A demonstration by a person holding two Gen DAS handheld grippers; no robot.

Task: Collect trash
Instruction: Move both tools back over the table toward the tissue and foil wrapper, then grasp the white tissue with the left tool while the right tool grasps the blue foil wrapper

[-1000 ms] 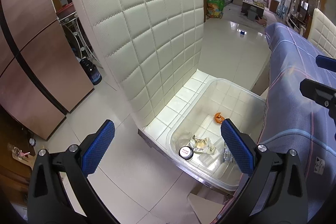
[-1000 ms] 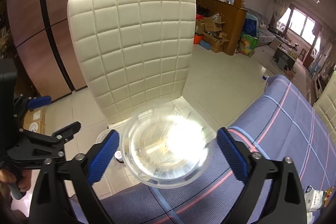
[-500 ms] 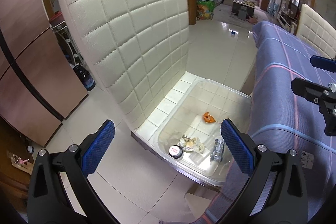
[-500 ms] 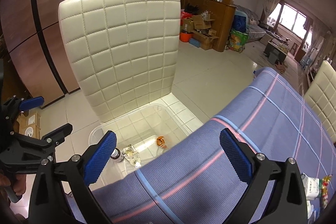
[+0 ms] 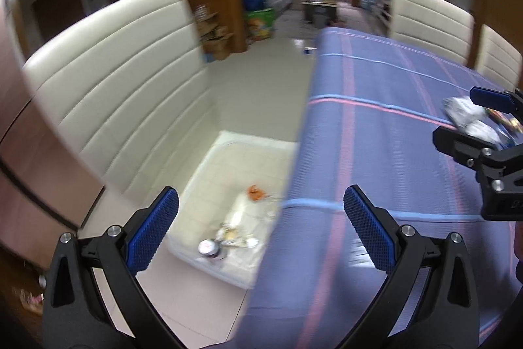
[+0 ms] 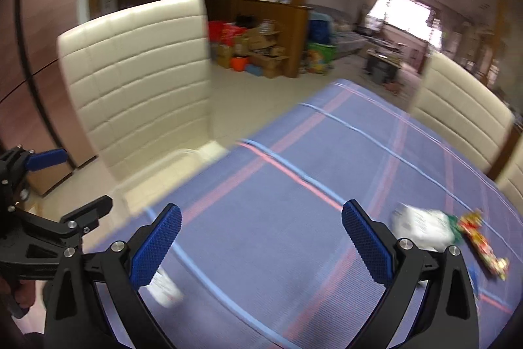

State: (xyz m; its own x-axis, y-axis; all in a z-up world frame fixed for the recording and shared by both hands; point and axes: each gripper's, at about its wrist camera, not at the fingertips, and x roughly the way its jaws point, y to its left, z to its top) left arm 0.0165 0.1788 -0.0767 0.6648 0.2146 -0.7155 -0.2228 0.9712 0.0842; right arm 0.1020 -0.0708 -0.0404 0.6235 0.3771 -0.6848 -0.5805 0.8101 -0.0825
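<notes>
A clear plastic bin (image 5: pixel 199 172) sits on the cream chair seat beside the table, holding a small jar (image 5: pixel 208 248), crumpled wrappers (image 5: pixel 233 233) and an orange scrap (image 5: pixel 256 192). My left gripper (image 5: pixel 260 231) hangs open above the bin's edge and the tablecloth, nothing between its fingers. My right gripper (image 6: pixel 261 242) is open over the blue tablecloth (image 6: pixel 294 185). A white crumpled packet (image 6: pixel 421 228) and a red-yellow wrapper (image 6: pixel 480 242) lie on the cloth to its right. A small white paper (image 6: pixel 165 287) lies by its left finger. Both views are motion-blurred.
Cream padded chairs stand around the table: one (image 6: pixel 140 80) behind the bin, others (image 6: pixel 457 116) on the far side. A brown cabinet (image 5: pixel 29 152) stands to the left. Boxes and clutter (image 6: pixel 258 54) fill the far tiled floor. A hand (image 6: pixel 23 296) holds the left gripper.
Both grippers have swung right, away from the bin and towards the table top. A second ago a clear round lid sat between the right gripper's fingers; it is gone from view now.
</notes>
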